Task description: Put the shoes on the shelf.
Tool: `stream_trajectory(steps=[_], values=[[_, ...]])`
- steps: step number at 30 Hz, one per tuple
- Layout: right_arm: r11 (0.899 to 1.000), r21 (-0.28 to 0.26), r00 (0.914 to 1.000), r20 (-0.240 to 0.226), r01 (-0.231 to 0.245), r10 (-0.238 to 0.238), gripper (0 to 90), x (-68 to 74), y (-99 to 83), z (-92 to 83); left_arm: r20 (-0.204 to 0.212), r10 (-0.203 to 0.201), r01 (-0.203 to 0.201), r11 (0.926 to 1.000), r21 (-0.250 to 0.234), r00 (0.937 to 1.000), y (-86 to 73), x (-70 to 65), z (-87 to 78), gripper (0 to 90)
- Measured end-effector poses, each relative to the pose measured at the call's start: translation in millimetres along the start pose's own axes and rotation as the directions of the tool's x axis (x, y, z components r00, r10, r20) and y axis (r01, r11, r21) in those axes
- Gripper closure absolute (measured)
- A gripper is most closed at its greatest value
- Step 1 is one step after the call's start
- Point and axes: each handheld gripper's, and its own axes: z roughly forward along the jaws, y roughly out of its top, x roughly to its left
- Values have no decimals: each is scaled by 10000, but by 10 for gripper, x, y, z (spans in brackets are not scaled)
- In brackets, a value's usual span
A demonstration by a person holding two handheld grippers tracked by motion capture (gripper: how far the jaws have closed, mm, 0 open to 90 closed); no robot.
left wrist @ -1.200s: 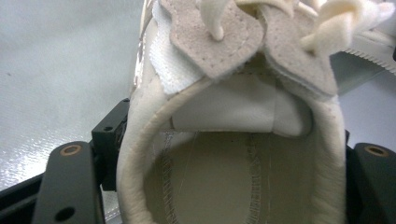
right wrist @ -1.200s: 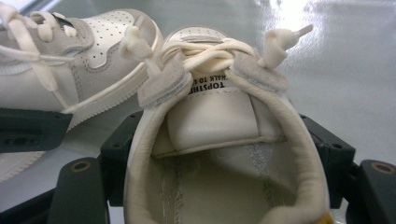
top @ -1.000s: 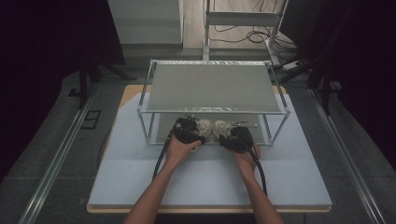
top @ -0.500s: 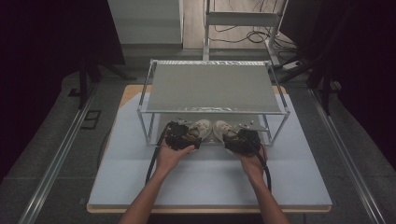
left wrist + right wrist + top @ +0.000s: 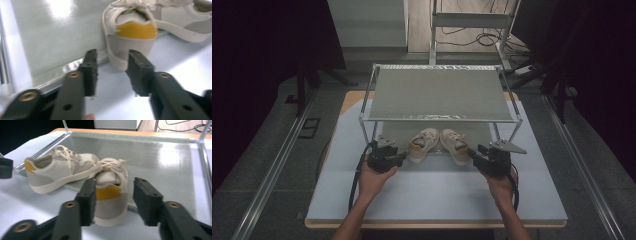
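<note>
Parted tongs before shoe heel

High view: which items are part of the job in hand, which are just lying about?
In the job:
- left shoe, heel toward the left gripper
- right shoe, heel toward the right gripper
- two-tier rack, shoes on its lower shelf
Neither gripper's jaws hold anything.

Lying about:
- cables on the floor behind
- frame behind the table

The high view looked forward and down from above the person's side, taking in the whole table and rack. Each gripper view sat low and close behind its jaws, facing the shoes' heels. All three shared the shoes at the rack's lower shelf.
</note>
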Motion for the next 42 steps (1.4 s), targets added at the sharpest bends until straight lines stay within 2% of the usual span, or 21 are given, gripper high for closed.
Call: stream_trajectory(steps=[2, 5, 10, 16, 25, 28, 32, 42], values=[[9999, 112, 10000, 20, 34, -34, 676, -44, -39, -18, -87, -7, 8, 9999, 132, 10000, -29, 51, 12, 688], [9993, 348, 9999, 119, 121, -126, 758, -104, -99, -17, -10, -129, 130, 9995, 301, 9999, -68, 112, 60, 747], [9972, 742, 9997, 237, 67, -84, 846, -210, -208, 39, 179, -330, 320, 9979, 562, 9993, -107, 159, 161, 798], [9936, 1127, 9997, 223, 55, -81, 859, -243, -275, 149, 433, -382, 346, 9961, 813, 9983, -97, 139, 271, 821], [9886, 1495, 9998, 18, 193, -198, 859, -161, -303, 298, 769, -394, 321, 9950, 941, 9963, -81, 44, 348, 818], [9888, 1450, 9992, 131, 349, -372, 863, -123, -293, 317, 749, -345, 273, 9951, 952, 9966, -67, 34, 350, 821], [9891, 1446, 9996, 15, 282, -288, 873, -119, -290, 322, 855, -383, 299, 9947, 980, 9956, -60, 28, 358, 821], [9899, 1349, 9979, -535, 434, -365, 881, 10, -289, 379, 1193, -223, 96, 9943, 1059, 9926, -18, -101, 423, 820]])
